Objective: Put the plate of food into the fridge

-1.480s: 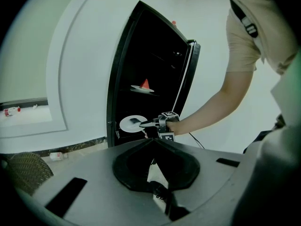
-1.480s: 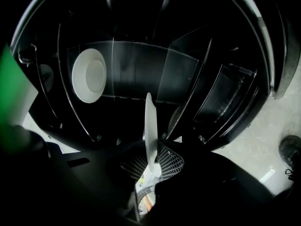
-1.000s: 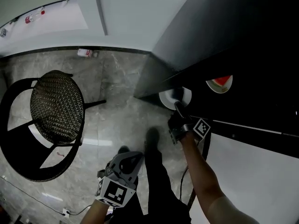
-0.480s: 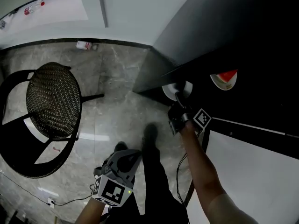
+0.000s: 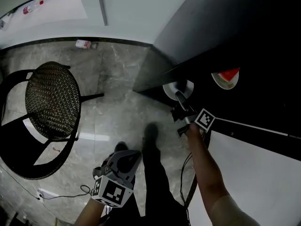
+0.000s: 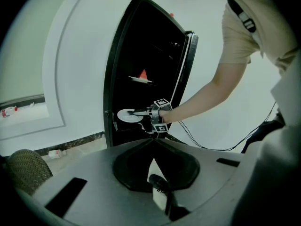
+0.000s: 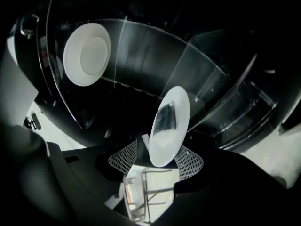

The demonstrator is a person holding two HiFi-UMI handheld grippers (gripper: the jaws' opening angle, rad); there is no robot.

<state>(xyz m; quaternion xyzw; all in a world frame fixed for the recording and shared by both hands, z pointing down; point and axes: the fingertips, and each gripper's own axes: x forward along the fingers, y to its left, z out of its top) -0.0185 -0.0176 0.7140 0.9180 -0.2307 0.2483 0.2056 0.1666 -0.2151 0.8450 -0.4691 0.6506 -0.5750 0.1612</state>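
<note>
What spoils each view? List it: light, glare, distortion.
Head view: fridge interior nearly black, a glare streak on the floor. Left gripper view: fisheye bows the fridge's edges, corners vignetted. Right gripper view: very dark, near plate bright white, reflections on the glass shelf.

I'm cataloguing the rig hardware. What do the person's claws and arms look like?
The left claw: smooth grey shell, cube with black-and-white square markers. The right claw: dark body, same marker cube, white mesh-patterned pads; its jaws have just been opening, a white plate between them. A thin black cable hangs under the right arm. Short beige sleeve.
</note>
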